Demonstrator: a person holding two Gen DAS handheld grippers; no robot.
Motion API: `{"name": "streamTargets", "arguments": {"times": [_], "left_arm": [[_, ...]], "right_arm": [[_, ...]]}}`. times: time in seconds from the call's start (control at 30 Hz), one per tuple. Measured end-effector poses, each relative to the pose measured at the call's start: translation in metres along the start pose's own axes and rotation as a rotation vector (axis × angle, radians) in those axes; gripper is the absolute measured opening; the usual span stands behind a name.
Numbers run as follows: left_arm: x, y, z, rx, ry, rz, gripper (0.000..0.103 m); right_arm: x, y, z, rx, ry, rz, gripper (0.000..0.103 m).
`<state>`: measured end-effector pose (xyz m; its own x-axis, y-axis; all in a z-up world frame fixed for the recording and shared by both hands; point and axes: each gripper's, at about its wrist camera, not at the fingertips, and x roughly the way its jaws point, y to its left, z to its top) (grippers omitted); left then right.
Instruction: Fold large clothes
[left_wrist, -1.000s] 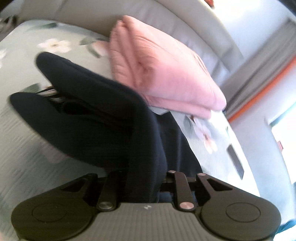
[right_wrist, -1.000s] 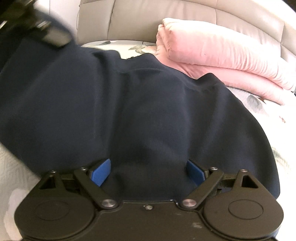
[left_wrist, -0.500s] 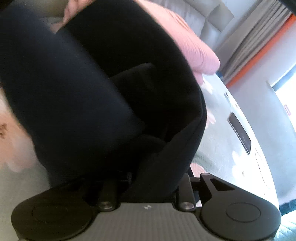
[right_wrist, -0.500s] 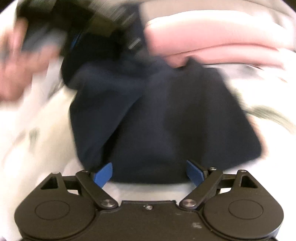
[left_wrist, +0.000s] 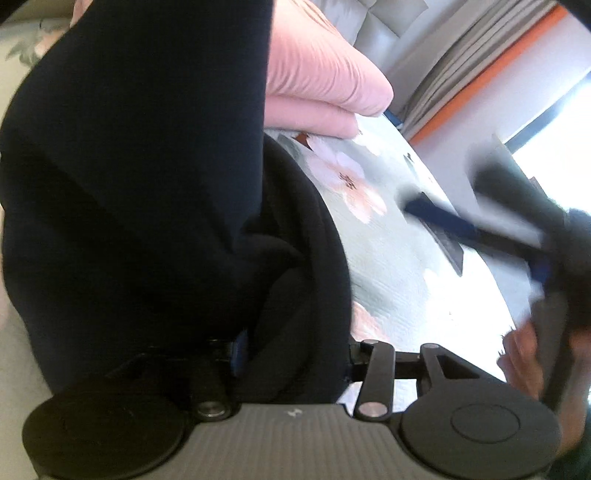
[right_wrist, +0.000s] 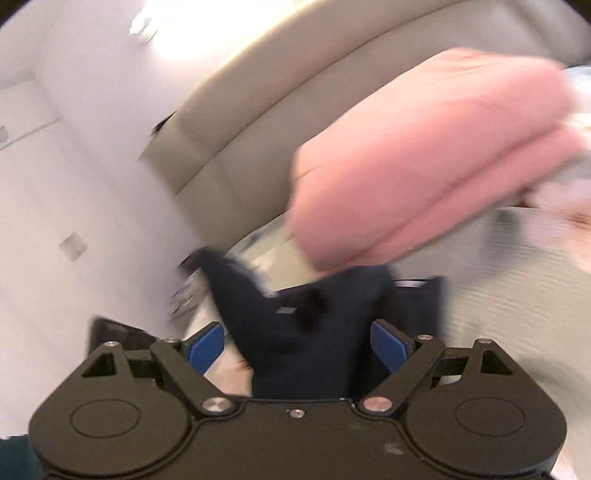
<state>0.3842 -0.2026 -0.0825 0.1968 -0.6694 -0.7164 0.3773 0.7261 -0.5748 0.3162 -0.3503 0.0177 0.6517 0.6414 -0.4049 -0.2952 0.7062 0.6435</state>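
Left gripper (left_wrist: 291, 354) pinches a thick bunch of the navy garment (left_wrist: 147, 192), which hangs near and left of the folded pink quilt (left_wrist: 317, 81) on the floral bedspread (left_wrist: 388, 258). Right gripper (right_wrist: 297, 341) spread wide, blurred, navy fabric between its blue pads (right_wrist: 205, 347).

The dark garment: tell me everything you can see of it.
The dark garment is navy, a soft, thick knit, bunched in heavy folds and lifted off the flowered bedspread. The left gripper is shut on a fold. In the right wrist view it lies between the right gripper's open blue fingers, before the pink quilt.
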Motion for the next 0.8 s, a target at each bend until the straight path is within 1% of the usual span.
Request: {"name": "streamTargets", "arguments": {"times": [0.03,0.1,0.13,0.17,0.23,0.3,0.37,0.4,0.43,0.5,0.57,0.6,0.67,0.7,0.77,0.8], "left_arm": [[0.001,0.001,0.0,-0.005,0.004,-0.002,0.048],[0.003,0.003,0.002,0.002,0.012,0.007,0.048],[0.004,0.006,0.003,-0.012,0.017,0.003,0.048],[0.004,0.009,0.003,-0.024,0.018,-0.006,0.048],[0.004,0.011,0.004,-0.03,0.024,-0.011,0.048],[0.003,0.01,0.002,-0.022,0.028,-0.004,0.047],[0.003,0.01,0.004,-0.025,0.031,-0.002,0.047],[0.0,0.005,0.004,-0.019,0.032,-0.001,0.048],[-0.006,0.004,0.004,-0.008,0.028,0.003,0.048],[-0.02,0.002,0.002,0.007,0.028,-0.007,0.048],[-0.038,0.004,0.002,-0.006,0.04,-0.049,0.048],[-0.048,0.008,0.005,-0.024,0.032,-0.085,0.048],[-0.066,0.015,0.008,-0.054,0.004,-0.118,0.048],[-0.072,0.017,0.009,-0.048,-0.015,-0.112,0.048],[-0.076,0.022,0.014,-0.024,-0.041,-0.033,0.048],[-0.074,0.024,0.018,-0.03,-0.044,-0.004,0.048]], "right_arm": [[0.016,0.004,0.012,-0.028,0.029,0.015,0.102],[0.044,0.01,0.03,-0.058,0.068,0.001,0.102],[0.054,0.014,0.034,-0.069,0.082,0.01,0.102],[0.073,0.016,0.041,-0.093,0.118,0.029,0.102],[0.1,0.024,0.046,-0.156,0.181,0.03,0.102],[0.131,0.03,0.055,-0.224,0.267,0.071,0.102],[0.153,0.039,0.054,-0.238,0.331,0.123,0.101],[0.163,0.043,0.055,-0.236,0.344,0.135,0.08],[0.168,0.045,0.05,-0.228,0.334,0.121,0.011],[0.176,0.044,0.05,-0.184,0.283,0.06,0.011],[0.171,0.042,0.052,-0.165,0.254,0.064,0.01],[0.162,0.036,0.054,-0.146,0.221,0.042,0.01],[0.146,0.011,0.062,-0.092,0.177,-0.007,0.01],[0.142,-0.007,0.066,-0.046,0.176,-0.035,0.01],[0.141,-0.039,0.067,0.037,0.19,-0.079,0.01],[0.143,-0.055,0.066,0.053,0.202,-0.109,0.01]]}}
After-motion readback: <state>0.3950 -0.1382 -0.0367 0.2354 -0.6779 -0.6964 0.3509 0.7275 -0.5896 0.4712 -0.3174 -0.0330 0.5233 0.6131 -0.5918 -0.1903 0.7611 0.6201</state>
